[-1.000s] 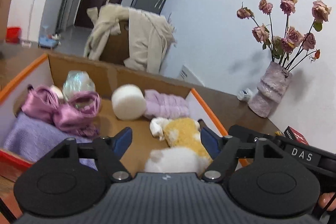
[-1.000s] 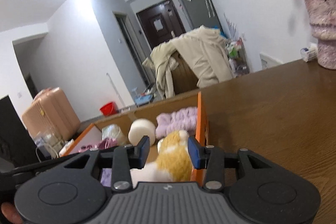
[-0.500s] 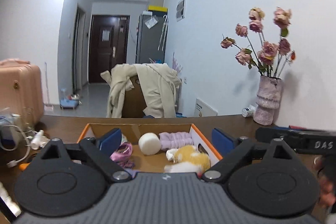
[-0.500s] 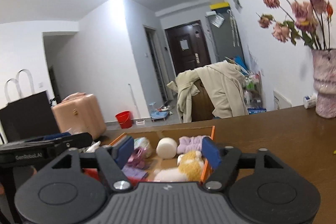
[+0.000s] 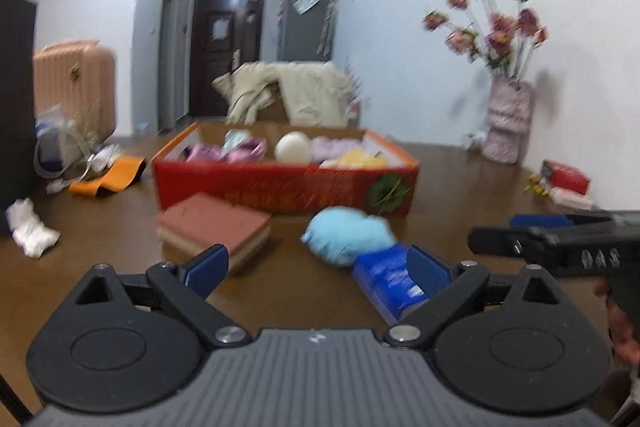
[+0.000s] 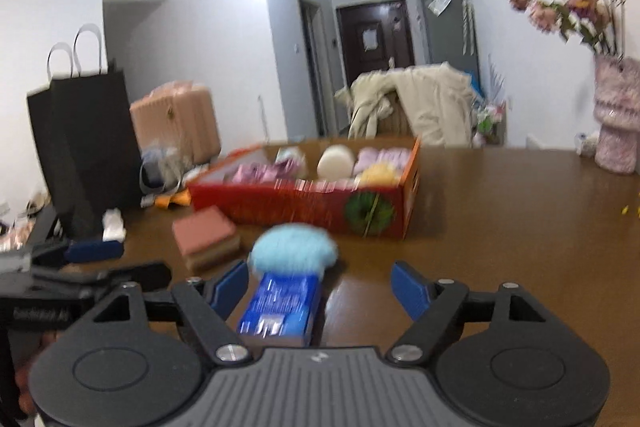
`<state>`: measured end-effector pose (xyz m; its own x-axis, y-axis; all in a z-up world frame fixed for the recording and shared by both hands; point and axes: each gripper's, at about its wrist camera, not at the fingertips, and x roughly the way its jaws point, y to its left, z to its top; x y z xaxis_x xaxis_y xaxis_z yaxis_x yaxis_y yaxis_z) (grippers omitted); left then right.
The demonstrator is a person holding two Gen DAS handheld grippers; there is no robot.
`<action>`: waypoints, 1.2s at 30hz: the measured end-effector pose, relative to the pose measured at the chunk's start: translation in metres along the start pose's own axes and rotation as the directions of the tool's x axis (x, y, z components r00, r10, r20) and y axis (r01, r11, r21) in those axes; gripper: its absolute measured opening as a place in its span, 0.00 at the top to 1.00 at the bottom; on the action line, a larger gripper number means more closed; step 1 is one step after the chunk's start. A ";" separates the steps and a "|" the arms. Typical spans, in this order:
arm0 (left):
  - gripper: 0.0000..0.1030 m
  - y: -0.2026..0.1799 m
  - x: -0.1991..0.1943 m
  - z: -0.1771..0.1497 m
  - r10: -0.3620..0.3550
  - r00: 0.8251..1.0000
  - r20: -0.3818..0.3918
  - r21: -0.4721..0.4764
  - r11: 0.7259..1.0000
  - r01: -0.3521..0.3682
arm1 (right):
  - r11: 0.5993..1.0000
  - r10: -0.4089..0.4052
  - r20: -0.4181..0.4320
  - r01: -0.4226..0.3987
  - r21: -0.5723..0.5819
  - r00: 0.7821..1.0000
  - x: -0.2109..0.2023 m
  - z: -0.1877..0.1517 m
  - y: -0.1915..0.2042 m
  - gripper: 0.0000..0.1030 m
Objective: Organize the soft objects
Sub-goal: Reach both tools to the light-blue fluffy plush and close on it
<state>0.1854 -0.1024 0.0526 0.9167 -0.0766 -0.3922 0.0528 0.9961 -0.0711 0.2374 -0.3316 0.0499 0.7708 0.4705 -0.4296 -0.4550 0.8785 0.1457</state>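
Observation:
A red cardboard box [image 5: 280, 187] [image 6: 308, 205] holds several soft things: pink fabric, a white round sponge [image 5: 293, 147], a lilac cloth and a yellow-white plush toy [image 5: 360, 159]. In front of it on the brown table lie a light blue fluffy ball [image 5: 347, 235] [image 6: 294, 247], a blue packet [image 5: 386, 283] [image 6: 280, 307] and a pink layered sponge [image 5: 212, 227] [image 6: 206, 237]. My left gripper [image 5: 316, 267] is open and empty, low over the table. My right gripper [image 6: 320, 289] is open and empty, with the blue packet between its fingers' lines.
A black paper bag [image 6: 86, 143] and clutter stand at the table's left. An orange item [image 5: 108, 177] and white crumpled tissue [image 5: 30, 227] lie left. A pink vase with dried roses [image 5: 506, 123] and a red box [image 5: 564, 177] stand right. The right gripper shows in the left wrist view [image 5: 560, 239].
Both grippers have pulled back from the box and dropped low, leaving the plush toy in it. The blue ball, packet and pink sponge have come into view.

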 end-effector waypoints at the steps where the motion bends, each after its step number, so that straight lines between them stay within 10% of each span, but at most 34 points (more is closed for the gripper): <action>1: 0.05 0.003 0.002 -0.002 0.016 1.000 -0.009 -0.018 1.000 -0.016 | 1.000 0.000 -0.016 -0.001 -0.006 1.000 0.002 -0.005 0.003 0.24; 15: 0.07 0.027 0.035 -0.005 0.016 0.999 -0.043 -0.118 0.993 -0.021 | 0.994 -0.004 -0.179 -0.017 -0.112 0.984 0.054 -0.017 0.037 0.32; 20: 0.08 0.022 0.053 0.009 -0.036 0.997 -0.070 -0.129 0.991 0.026 | 0.982 -0.174 -0.133 0.162 -0.093 0.976 0.046 -0.009 0.004 0.39; 24: 0.28 0.007 0.073 0.018 -0.135 0.987 -0.091 -0.147 0.982 0.121 | 0.969 -0.245 -0.118 0.245 -0.013 0.962 0.038 0.003 -0.041 0.38; 30: 0.47 -0.013 0.101 0.019 -0.251 0.955 -0.159 -0.183 0.958 0.222 | 0.984 -0.039 -0.087 0.053 0.170 0.995 0.043 0.017 -0.062 0.45; 36: 0.39 0.001 0.110 0.034 -0.127 0.984 -0.126 -0.204 0.974 0.099 | 0.987 0.028 -0.102 -0.012 0.158 0.994 0.062 0.035 -0.061 0.52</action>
<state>0.2993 -0.1085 0.0402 0.8455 -0.2072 -0.4921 0.0617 0.9534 -0.2954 0.3289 -0.3530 0.0454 0.7078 0.4843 -0.5143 -0.3882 0.8749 0.2896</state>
